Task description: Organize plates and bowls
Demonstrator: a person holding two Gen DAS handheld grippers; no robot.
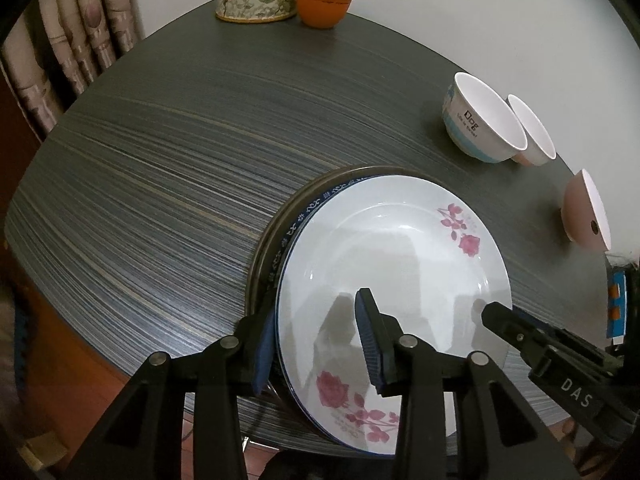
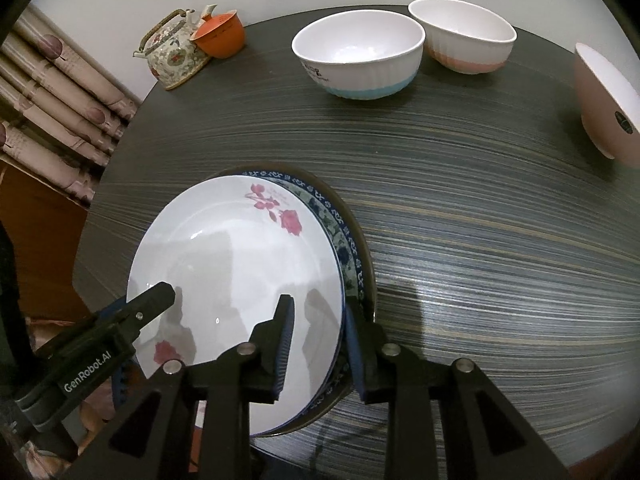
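Rose-patterned white plate [image 1: 384, 264] sits on top of a blue-rimmed plate [image 1: 308, 208], stacked at the near edge of the dark striped table [image 1: 160, 160]. Left gripper [image 1: 316, 344] straddles the stack's left rim, right gripper [image 2: 318, 344] its right rim; both sets of jaws are parted, pads not pressing. Three bowls [image 2: 360, 60] stand well apart, farther back.

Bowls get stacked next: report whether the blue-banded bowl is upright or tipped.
Upright: the blue-banded bowl stands on its base on the table, its empty white inside facing up.
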